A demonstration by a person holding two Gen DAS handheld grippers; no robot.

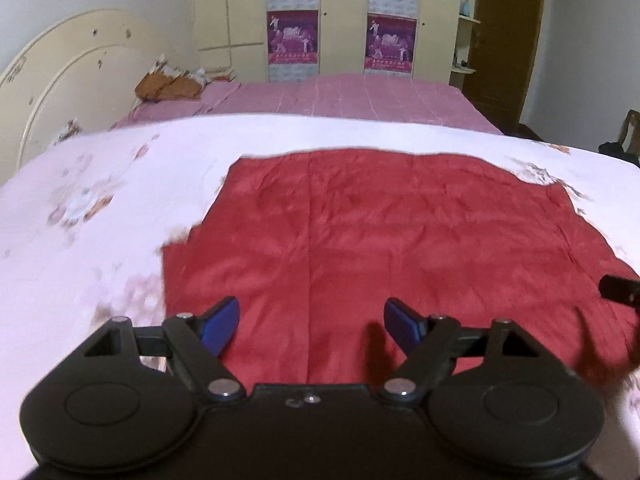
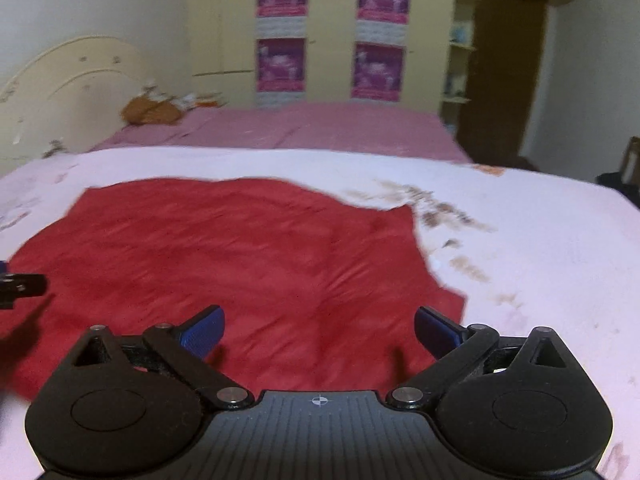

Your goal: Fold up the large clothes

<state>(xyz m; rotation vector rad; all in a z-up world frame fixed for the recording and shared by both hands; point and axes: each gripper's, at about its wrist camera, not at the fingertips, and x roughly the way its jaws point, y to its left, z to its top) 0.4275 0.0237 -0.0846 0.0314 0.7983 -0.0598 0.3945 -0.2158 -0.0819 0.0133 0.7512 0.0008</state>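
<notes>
A large red garment lies spread flat on a pale floral bedsheet, wrinkled, with a seam down its middle. My left gripper hovers over its near left part, blue pads apart and nothing between them. In the right wrist view the same red garment fills the centre, and my right gripper stands wide open above its near right corner, holding nothing. A black part of the other gripper shows at the right edge of the left wrist view and at the left edge of the right wrist view.
Beyond the floral sheet lies a pink quilt with a brown bundle near the cream headboard. A cream wardrobe with purple posters and a brown door stand behind.
</notes>
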